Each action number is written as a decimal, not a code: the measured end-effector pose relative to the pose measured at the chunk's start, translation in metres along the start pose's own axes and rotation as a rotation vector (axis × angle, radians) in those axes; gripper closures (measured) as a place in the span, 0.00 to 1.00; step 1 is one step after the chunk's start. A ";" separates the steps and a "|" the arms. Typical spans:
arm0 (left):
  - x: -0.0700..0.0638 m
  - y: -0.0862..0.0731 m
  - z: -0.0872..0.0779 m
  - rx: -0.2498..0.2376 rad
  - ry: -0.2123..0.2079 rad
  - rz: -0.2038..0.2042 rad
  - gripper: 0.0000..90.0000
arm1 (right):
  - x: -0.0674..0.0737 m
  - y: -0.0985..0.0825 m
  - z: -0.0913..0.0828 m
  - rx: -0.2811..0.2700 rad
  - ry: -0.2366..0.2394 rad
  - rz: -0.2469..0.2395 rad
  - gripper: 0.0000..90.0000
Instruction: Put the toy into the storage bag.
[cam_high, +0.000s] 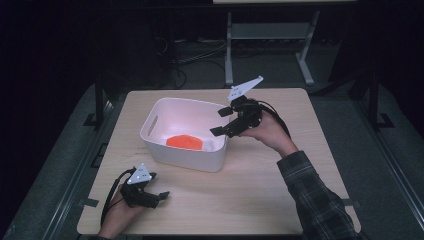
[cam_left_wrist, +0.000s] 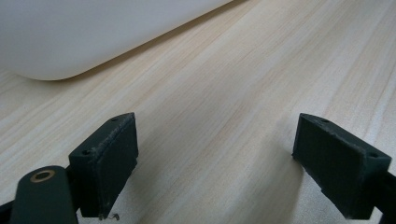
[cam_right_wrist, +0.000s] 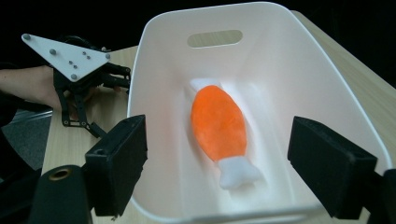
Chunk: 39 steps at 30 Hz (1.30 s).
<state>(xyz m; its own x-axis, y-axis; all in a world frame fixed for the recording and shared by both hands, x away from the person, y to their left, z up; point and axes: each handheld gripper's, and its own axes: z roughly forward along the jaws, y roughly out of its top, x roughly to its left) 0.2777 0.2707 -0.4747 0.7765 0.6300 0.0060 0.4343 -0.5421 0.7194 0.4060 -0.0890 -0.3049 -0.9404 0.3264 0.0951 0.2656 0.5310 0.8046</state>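
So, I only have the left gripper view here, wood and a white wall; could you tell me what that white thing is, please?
Observer: It is a white bin with a handle slot, standing mid-table.
Operator: Is anything inside it?
Observer: Yes, an orange plush toy with white ends lies flat on its floor.
Operator: And where is the right gripper?
Observer: The right gripper hangs over the bin's right rim, jaws open, nothing between them.
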 end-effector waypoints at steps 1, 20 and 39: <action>0.000 0.000 0.000 -0.001 0.000 -0.002 0.15 | 0.000 -0.003 -0.003 -0.003 -0.008 0.003 0.20; 0.000 0.000 0.000 -0.001 -0.001 -0.002 0.15 | 0.014 -0.065 -0.038 -0.047 -0.140 0.078 0.15; 0.000 0.000 0.000 -0.003 -0.001 -0.004 0.15 | 0.030 -0.133 -0.046 -0.056 -0.239 0.189 0.07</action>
<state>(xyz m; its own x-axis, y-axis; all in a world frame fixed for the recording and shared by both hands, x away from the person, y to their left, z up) 0.2775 0.2704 -0.4748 0.7752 0.6317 0.0024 0.4360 -0.5378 0.7216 0.3321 -0.1860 -0.3824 -0.7970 0.5936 0.1109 0.4127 0.4012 0.8178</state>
